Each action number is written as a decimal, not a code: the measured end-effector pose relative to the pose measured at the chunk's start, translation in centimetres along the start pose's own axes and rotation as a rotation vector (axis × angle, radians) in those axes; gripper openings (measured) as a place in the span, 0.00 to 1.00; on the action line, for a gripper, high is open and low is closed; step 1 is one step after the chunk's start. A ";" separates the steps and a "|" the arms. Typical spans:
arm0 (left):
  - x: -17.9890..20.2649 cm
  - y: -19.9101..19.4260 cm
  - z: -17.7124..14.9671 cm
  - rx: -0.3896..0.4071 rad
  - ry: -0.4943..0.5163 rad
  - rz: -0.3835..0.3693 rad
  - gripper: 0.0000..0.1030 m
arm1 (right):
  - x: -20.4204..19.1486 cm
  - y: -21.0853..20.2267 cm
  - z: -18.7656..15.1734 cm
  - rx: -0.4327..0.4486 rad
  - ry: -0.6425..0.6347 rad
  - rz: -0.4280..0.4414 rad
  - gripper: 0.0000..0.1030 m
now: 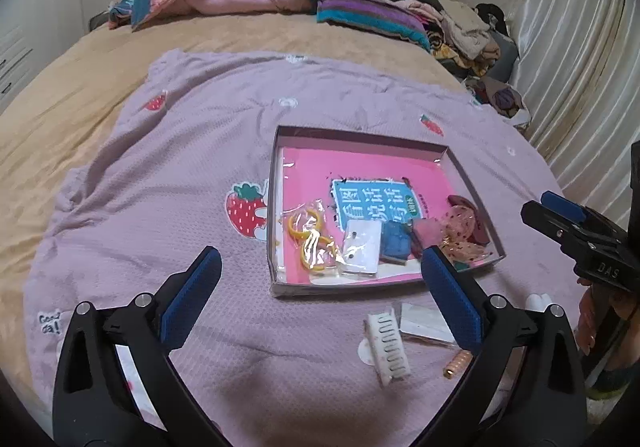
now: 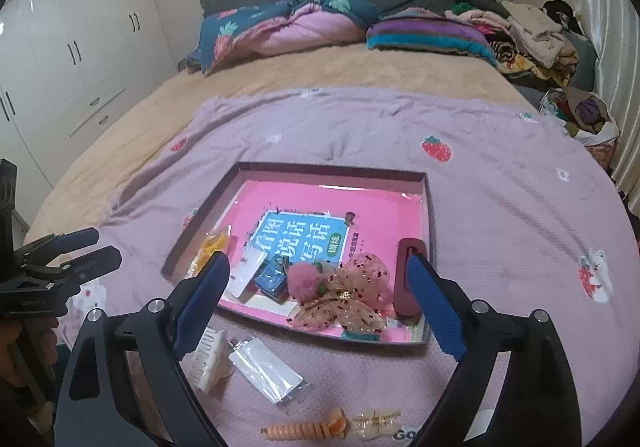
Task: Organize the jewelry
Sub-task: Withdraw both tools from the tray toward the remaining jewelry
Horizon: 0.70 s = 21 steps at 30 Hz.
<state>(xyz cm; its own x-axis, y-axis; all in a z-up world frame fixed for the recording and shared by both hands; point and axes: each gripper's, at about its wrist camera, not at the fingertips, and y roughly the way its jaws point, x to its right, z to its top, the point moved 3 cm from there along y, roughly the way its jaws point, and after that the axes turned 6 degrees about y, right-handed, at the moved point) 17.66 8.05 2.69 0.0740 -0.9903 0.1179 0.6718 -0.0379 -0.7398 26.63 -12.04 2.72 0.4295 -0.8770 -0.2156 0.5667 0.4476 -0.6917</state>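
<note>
Crosswise, orange spiral clip [image 2: 304, 430] flat.

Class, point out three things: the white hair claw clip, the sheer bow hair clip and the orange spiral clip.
white hair claw clip [image 1: 387, 347]: left wrist view, its toothed middle.
sheer bow hair clip [image 2: 347, 297]: right wrist view, its gold centre.
orange spiral clip [image 2: 304, 430]: right wrist view, its ridged body.

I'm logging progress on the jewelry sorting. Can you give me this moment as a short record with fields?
surface: purple blanket on a bed
tray: holds a pink book, yellow rings bag, blue box, pink pompom, sheer bow
outside tray: white claw clip, clear bag, orange spiral clip
left gripper: open, empty
right gripper: open, empty
</note>
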 end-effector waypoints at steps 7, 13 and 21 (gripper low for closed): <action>1.3 -2.7 -0.1 0.051 0.020 -0.010 0.91 | -0.3 -3.9 0.0 0.058 0.014 0.041 0.90; 2.3 -4.2 -0.7 0.078 0.033 -0.015 0.91 | -0.9 -6.6 -0.3 0.106 -0.012 0.030 0.92; 2.9 -5.3 -1.9 0.084 0.050 -0.004 0.91 | -0.7 -8.8 -1.6 0.142 -0.020 0.016 0.94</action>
<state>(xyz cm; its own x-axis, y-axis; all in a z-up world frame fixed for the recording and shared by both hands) 12.93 5.15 5.66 0.0356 -0.9956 0.0866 0.7319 -0.0330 -0.6806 20.24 -15.69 7.87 0.4521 -0.8667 -0.2109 0.6533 0.4827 -0.5833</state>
